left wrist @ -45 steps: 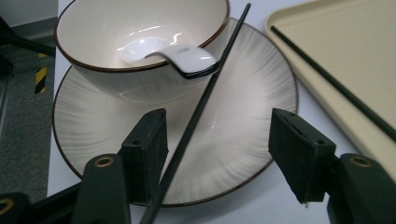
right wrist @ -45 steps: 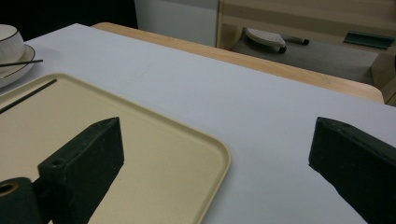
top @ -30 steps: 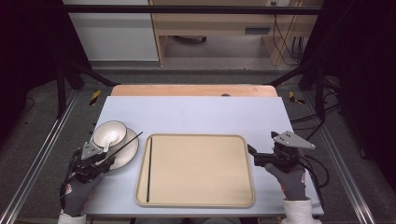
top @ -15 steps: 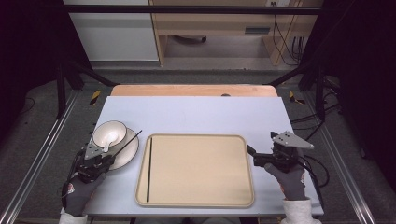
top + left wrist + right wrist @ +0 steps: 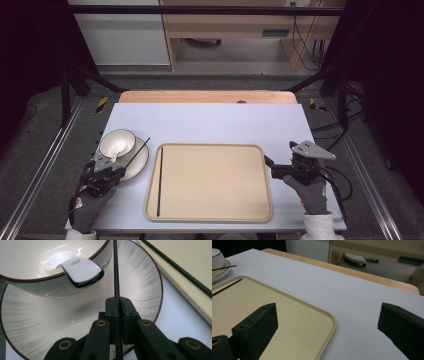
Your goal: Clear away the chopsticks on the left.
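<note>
A white bowl [image 5: 117, 142] with a dark rim stands on a matching plate [image 5: 137, 165] at the table's left; a white spoon [image 5: 80, 270] rests in the bowl. A thin black chopstick [image 5: 115, 277] leans over the plate beside the bowl. My left gripper [image 5: 118, 305] has just been closing and is shut on the chopstick's near end. In the high view the left gripper [image 5: 119, 172] sits at the plate's near edge. A second chopstick [image 5: 160, 180] lies along the left side of the beige tray [image 5: 210, 146]. My right gripper [image 5: 271, 167] stands open at the tray's right edge, holding nothing.
The beige tray [image 5: 294, 315] covers the middle of the pale table. A wooden strip [image 5: 207, 96] edges the far side of the table. Dark metal frame rails run along both sides.
The left gripper's jaws have drawn together around the chopstick on the plate. The left hand has barely shifted. The right hand and gripper stay as they were.
</note>
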The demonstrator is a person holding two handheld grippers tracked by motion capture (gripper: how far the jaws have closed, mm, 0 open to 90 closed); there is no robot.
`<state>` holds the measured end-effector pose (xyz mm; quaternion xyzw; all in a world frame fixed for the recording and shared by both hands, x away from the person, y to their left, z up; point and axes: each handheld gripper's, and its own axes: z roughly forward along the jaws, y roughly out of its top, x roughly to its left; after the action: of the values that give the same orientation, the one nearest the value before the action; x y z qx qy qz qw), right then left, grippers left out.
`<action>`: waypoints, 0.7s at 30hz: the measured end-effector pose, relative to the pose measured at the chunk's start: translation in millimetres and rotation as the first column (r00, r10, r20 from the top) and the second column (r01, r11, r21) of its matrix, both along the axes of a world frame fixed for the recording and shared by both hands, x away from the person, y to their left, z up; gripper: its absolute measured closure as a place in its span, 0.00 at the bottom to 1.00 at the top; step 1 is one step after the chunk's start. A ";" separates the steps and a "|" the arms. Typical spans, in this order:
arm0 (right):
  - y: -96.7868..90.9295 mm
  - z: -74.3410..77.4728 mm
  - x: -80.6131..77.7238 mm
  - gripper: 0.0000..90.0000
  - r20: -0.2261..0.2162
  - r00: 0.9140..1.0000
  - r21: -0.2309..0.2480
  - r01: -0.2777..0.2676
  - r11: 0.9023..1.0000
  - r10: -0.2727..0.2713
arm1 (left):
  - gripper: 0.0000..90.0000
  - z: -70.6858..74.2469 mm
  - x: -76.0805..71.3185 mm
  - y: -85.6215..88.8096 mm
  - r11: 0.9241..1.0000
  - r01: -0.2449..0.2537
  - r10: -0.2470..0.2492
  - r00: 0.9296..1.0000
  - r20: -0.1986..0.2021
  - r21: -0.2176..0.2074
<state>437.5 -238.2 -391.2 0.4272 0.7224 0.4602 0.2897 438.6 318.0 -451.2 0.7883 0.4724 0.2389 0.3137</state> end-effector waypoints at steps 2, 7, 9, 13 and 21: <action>-0.3 0.2 -0.1 0.03 0.000 1.000 0.001 0.001 1.000 -0.001 | 0.94 2.6 -2.1 -1.7 1.000 -0.002 0.002 1.000 0.010 -0.009; -1.2 0.9 -0.5 0.03 0.004 1.000 0.001 0.003 1.000 -0.003 | 0.95 8.0 -7.5 -7.8 0.999 0.002 -0.001 1.000 0.025 -0.033; -1.6 1.0 -0.5 0.03 0.007 1.000 0.000 0.004 1.000 -0.004 | 0.94 9.8 -9.6 -11.6 0.999 0.001 0.000 1.000 0.031 -0.043; -1.7 1.0 -0.5 0.03 0.007 1.000 -0.002 0.004 1.000 -0.004 | 0.95 12.3 -13.2 -19.7 0.998 0.003 -0.001 0.999 0.036 -0.060; -2.1 1.7 -1.2 0.03 0.007 1.000 0.000 0.005 1.000 -0.005 | 0.95 15.8 -20.8 -39.0 0.996 0.003 0.003 0.998 0.064 -0.090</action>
<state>436.3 -240.3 -389.5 0.4275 0.7201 0.4610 0.2934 417.8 279.0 -435.3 0.7653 0.4724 0.2426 0.3638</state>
